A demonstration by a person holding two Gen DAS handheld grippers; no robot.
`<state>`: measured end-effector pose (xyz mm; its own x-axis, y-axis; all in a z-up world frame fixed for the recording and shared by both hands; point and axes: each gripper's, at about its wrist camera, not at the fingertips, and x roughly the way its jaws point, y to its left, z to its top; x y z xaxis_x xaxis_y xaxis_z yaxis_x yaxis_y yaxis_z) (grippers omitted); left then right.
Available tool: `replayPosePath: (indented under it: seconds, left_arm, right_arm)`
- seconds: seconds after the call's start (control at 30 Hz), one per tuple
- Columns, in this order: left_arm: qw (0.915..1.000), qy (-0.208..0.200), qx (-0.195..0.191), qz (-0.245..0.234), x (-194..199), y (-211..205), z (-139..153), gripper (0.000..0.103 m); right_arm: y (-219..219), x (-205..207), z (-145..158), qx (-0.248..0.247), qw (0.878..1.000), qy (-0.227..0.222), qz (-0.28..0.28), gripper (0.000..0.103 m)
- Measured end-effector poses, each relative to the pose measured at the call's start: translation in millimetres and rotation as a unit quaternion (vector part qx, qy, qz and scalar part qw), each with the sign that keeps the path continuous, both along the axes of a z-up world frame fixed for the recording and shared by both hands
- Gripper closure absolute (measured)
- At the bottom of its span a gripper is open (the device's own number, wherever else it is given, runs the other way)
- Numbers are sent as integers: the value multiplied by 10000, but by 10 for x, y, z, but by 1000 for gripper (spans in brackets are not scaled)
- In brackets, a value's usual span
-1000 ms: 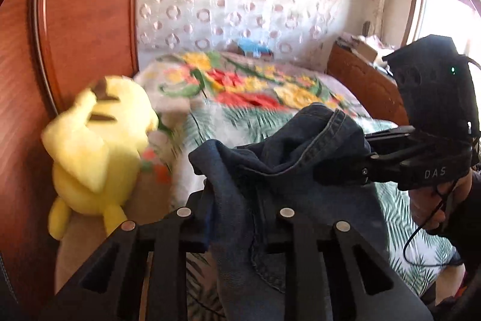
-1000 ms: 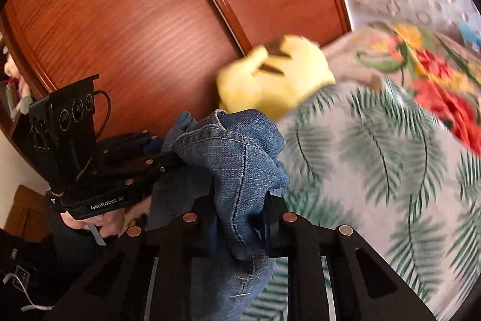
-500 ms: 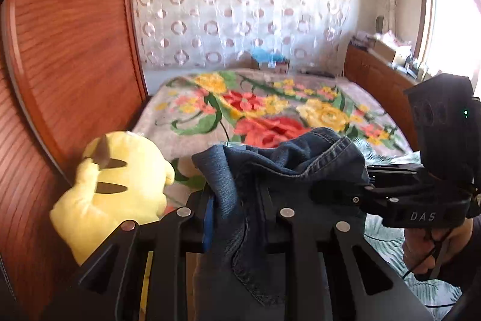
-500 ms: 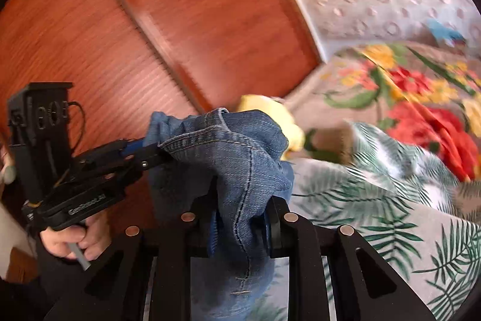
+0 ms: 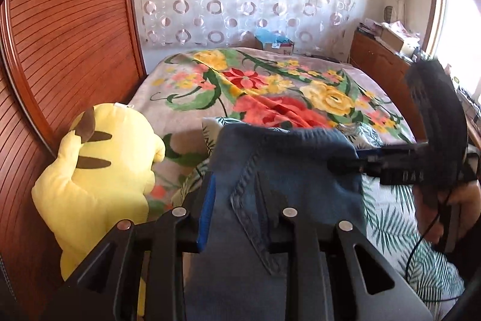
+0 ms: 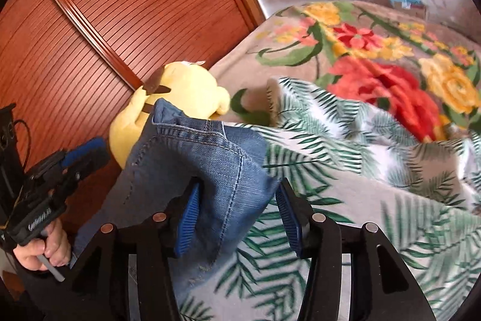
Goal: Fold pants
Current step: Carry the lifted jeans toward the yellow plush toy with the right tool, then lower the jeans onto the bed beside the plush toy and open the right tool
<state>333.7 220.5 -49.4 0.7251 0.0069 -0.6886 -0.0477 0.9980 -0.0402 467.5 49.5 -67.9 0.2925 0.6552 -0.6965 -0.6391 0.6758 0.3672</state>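
The blue denim pants (image 5: pixel 279 170) hang in the air above the bed, held up by their top edge. My left gripper (image 5: pixel 240 200) is shut on the denim, which hides the gap between its fingers. In the right wrist view the pants (image 6: pixel 210 167) drape between the blue pads (image 6: pixel 188 224) of my right gripper (image 6: pixel 237 218). Those jaws stand wide apart, and the cloth rests against the left pad only. The right gripper also shows in the left wrist view (image 5: pixel 345 164), at the pants' right corner.
A yellow plush toy (image 5: pixel 99 176) sits at the bed's left edge against the wooden wardrobe (image 5: pixel 60 50). The bed carries a floral blanket (image 5: pixel 270 86) and a palm-leaf sheet (image 6: pixel 360 170). A wooden cabinet (image 5: pixel 378 62) stands at the far right.
Both grippers pulled apart, stretching the bunched waistband out flat between them. The right gripper's jaws opened from shut on the denim. The views swung toward the far end of the bed.
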Motion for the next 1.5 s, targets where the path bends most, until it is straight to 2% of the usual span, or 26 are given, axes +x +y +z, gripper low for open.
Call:
replayPosePath:
  seconds: [0.07, 0.17, 0.27, 0.4, 0.57, 0.67, 0.8, 1.07, 1.13, 1.2, 1.27, 1.33, 1.43, 1.5]
  left_arm:
    - [10000, 2, 0, -24, -97, -25, -15, 76]
    - [10000, 17, 17, -80, -266, -73, -37, 76]
    - [9999, 28, 108, -95, -480, -124, -76, 76]
    - [9998, 184, 65, -59, -718, -120, -209, 76]
    - [9992, 396, -15, 65, -1019, -73, -396, 76]
    - [9988, 479, -27, 134, -1179, -57, -519, 76]
    - [9984, 532, -66, 204, -1276, -51, -585, 76]
    - [9998, 154, 1, 155, -1432, -184, -267, 75]
    - [9999, 26, 53, 115, -1449, -244, -162, 70]
    - [9999, -123, 102, 63, -1466, -315, -62, 59]
    - [9996, -239, 115, -18, -1481, -392, 33, 53]
    - [9992, -361, 150, -125, -1495, -500, 137, 52]
    - [9981, -537, 163, -253, -1536, -651, 253, 44]
    - [9968, -700, 172, -342, -1578, -749, 340, 32]
  right_arm:
    - [-37, -201, 210, -131, 9994, -289, -99, 51]
    - [-44, -389, 293, -207, 9968, -769, -89, 51]
    - [35, -605, 366, -195, 9919, -1246, 155, 69]
    - [273, -787, 263, -426, 9850, -1636, 353, 75]
    - [423, -658, -15, -867, 9827, -1632, 84, 77]
    - [455, -544, -109, -829, 9856, -1474, -25, 77]
    - [478, -602, 2, -856, 9846, -1519, -102, 77]
    - [80, -1199, 339, -600, 9842, -1660, -113, 77]
    - [-47, -1373, 406, -537, 9832, -1741, -122, 77]
    - [-208, -1554, 469, -449, 9822, -1819, -143, 77]
    - [-389, -1739, 533, -337, 9815, -1873, -202, 77]
    - [-562, -1910, 583, -251, 9803, -1939, -269, 77]
    - [-780, -2139, 642, -178, 9783, -2031, -370, 77]
    - [-917, -2282, 679, -132, 9767, -2097, -435, 77]
